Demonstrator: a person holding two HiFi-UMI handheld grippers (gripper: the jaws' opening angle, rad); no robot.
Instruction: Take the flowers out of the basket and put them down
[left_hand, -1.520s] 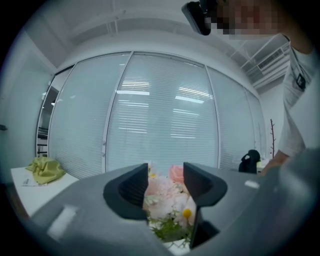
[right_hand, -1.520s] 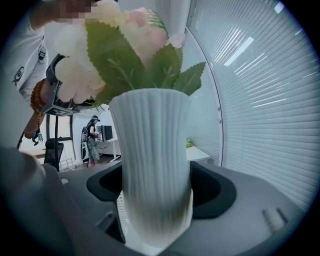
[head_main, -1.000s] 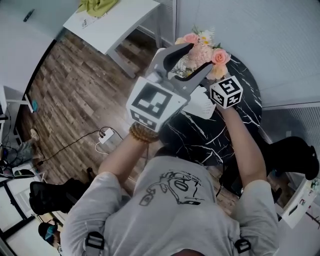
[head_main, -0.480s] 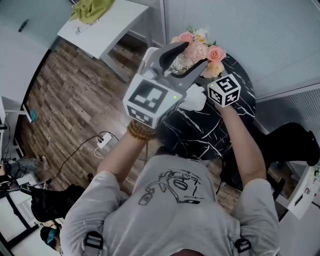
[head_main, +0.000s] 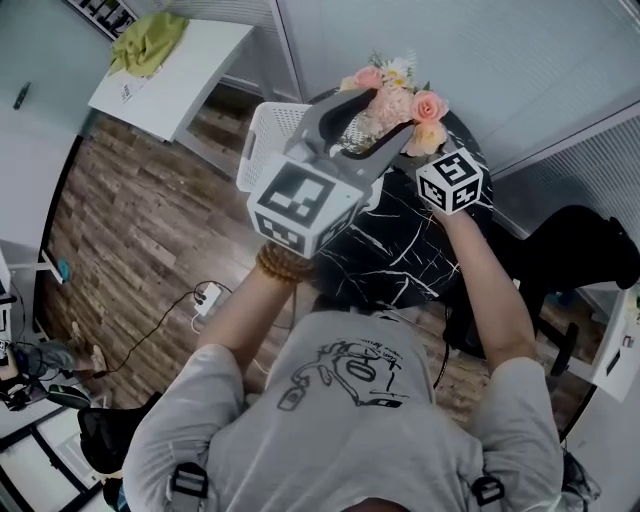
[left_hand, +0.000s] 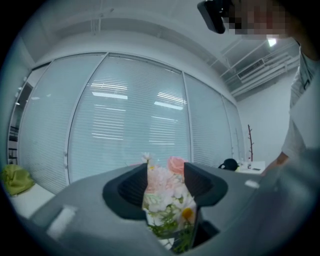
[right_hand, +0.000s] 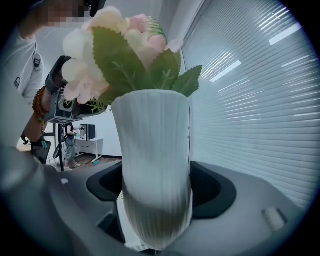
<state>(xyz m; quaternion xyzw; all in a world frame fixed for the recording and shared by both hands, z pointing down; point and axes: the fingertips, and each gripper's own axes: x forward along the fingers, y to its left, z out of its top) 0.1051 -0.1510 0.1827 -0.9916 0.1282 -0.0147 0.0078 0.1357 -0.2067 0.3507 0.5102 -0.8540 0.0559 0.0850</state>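
A bunch of pink, cream and white flowers (head_main: 400, 98) stands in a white ribbed vase (right_hand: 155, 165). My right gripper (right_hand: 155, 187) is shut on the vase's lower body and holds it upright above the black marble table (head_main: 400, 262). In the head view only its marker cube (head_main: 452, 180) shows, just right of the blooms. My left gripper (head_main: 375, 120) is raised close to the head camera with its jaws apart. The flowers (left_hand: 167, 192) show through its gap, beyond the fingertips. The white basket (head_main: 262, 130) sits at the table's left edge, partly hidden behind the left gripper.
A white desk (head_main: 185, 85) with a green cloth (head_main: 147, 45) stands at the far left on the wood floor. A power strip and cable (head_main: 210, 296) lie on the floor. A black chair (head_main: 575, 250) is to the right. Glass walls with blinds close the back.
Both grippers and the vase of flowers have shifted sideways and slightly up. The basket, earlier under and right of the left gripper, now shows to its left. The right grip is unchanged.
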